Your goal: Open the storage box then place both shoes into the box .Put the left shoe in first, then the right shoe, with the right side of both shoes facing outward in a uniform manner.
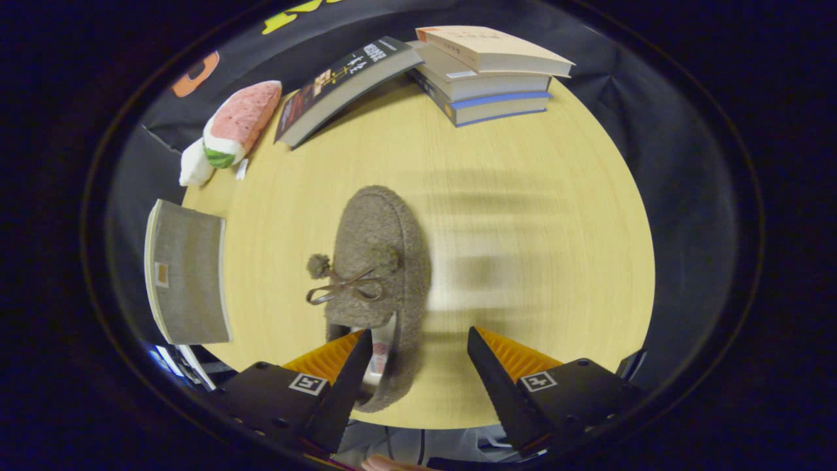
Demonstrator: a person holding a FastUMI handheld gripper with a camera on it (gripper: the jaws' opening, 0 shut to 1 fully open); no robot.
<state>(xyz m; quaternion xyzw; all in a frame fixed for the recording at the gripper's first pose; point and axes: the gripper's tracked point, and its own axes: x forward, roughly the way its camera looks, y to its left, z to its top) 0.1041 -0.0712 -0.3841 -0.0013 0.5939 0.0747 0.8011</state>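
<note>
Shoe [379, 275]: fuzzy, soft, judged light and crushable; lies mid-table [523, 196], heel at the gripper [418, 353]. Jaws open, one finger over the heel opening. Best hold: heel rim. Box [186, 271] left of shoe; books [484, 78] beyond.

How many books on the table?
4. Three in a stack at the table's far edge, beyond the shoe; one dark-covered book leaning against that stack. Gripper open, one finger at the shoe's heel opening.
</note>
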